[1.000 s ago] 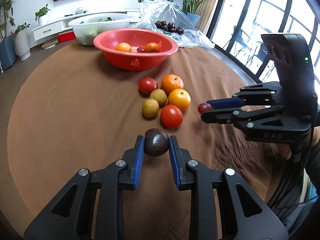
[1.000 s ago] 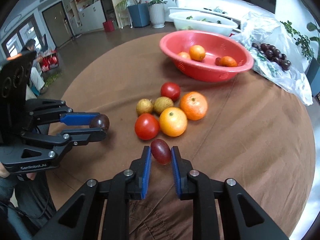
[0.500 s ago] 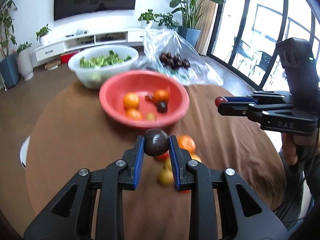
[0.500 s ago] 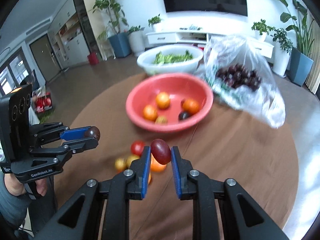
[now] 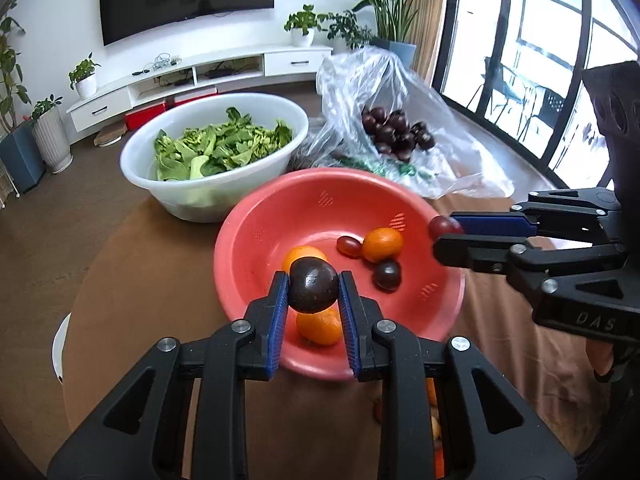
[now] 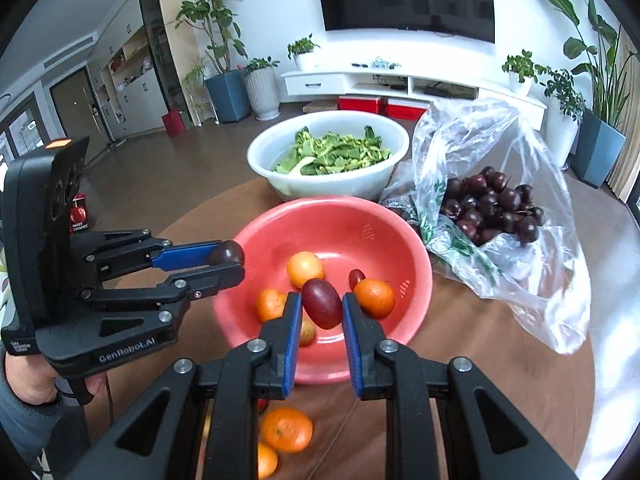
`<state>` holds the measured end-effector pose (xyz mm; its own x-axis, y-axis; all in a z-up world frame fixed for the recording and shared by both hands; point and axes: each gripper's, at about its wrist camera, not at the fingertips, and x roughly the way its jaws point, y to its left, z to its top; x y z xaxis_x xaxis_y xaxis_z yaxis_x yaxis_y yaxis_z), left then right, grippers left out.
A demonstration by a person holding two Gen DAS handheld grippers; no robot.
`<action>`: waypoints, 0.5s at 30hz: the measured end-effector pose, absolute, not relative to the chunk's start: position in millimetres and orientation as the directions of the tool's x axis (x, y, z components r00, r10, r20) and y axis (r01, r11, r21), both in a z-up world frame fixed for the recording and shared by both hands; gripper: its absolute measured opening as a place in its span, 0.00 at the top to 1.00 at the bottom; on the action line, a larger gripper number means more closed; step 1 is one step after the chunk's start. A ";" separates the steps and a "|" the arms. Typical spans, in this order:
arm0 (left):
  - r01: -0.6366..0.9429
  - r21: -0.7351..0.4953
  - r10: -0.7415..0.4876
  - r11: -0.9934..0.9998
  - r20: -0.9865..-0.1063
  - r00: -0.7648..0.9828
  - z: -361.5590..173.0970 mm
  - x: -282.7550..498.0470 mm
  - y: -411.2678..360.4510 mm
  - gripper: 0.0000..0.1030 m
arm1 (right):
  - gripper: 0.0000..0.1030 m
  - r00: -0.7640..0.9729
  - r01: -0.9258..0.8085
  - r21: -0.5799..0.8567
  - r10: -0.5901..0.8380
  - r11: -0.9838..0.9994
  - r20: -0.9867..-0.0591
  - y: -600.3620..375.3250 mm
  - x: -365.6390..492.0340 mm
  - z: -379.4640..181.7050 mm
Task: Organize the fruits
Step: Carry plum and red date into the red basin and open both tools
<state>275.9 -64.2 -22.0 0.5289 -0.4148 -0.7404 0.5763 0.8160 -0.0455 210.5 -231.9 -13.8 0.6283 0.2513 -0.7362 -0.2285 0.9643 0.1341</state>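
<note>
The left gripper (image 5: 313, 308) sits at the bottom middle of its own picture, and its two blue pads are squeezed tight on a round dark fruit (image 5: 313, 285). That fruit hangs just above the near side of the red bowl (image 5: 256, 240), which fills the middle of the picture. In the bowl lie some oranges (image 5: 382, 244), a small red tomato (image 5: 349, 245) and another dark round fruit (image 5: 387, 275). The right gripper (image 5: 442, 236) reaches in from the right side of that picture, over the bowl's right rim, and pinches a small reddish fruit (image 5: 444, 225) at its tip. In the right wrist picture, the right gripper (image 6: 322, 320) is at the bottom middle, and its blue pads are closed on a dark red oval fruit (image 6: 322, 303) that hangs over the near part of the red bowl (image 6: 360, 216). The left gripper (image 6: 230, 262) comes in from the left side of that picture, with the dark fruit (image 6: 227, 253) held at its tip, right over the bowl's left rim. Behind the red bowl, in the upper middle, stands a white bowl (image 6: 340, 188) full of green leaves. To the right lies a clear plastic bag (image 6: 528, 264) with many dark cherries (image 6: 492, 208) in it. More oranges (image 6: 287, 429) lie on the brown table (image 6: 460, 344) at the bottom of that picture, in front of the red bowl.
</note>
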 end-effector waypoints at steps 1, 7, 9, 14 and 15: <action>0.578 -0.044 -0.413 0.815 -0.744 0.525 -26.9 280.2 -66.2 0.77 | 0.78 0.621 -0.229 0.134 0.251 0.964 -0.742 -230.4 214.6 -17.7; 0.574 -0.045 -0.405 0.818 -0.753 0.518 -45.9 295.1 -71.4 0.77 | 0.78 0.583 -0.242 0.102 0.228 0.965 -0.780 -218.3 234.8 -41.9; 0.572 -0.048 -0.404 0.819 -0.755 0.516 -50.1 298.5 -71.9 0.77 | 0.78 0.576 -0.244 0.098 0.225 0.965 -0.786 -215.3 239.2 -47.3; 0.577 -0.038 -0.399 0.816 -0.759 0.515 -55.9 300.9 -74.4 0.77 | 0.78 0.562 -0.236 0.100 0.220 0.966 -0.797 -212.9 244.9 -56.8; 0.577 -0.037 -0.398 0.816 -0.759 0.515 -56.8 301.4 -74.8 0.77 | 0.78 0.559 -0.237 0.096 0.217 0.967 -0.800 -212.0 245.2 -58.0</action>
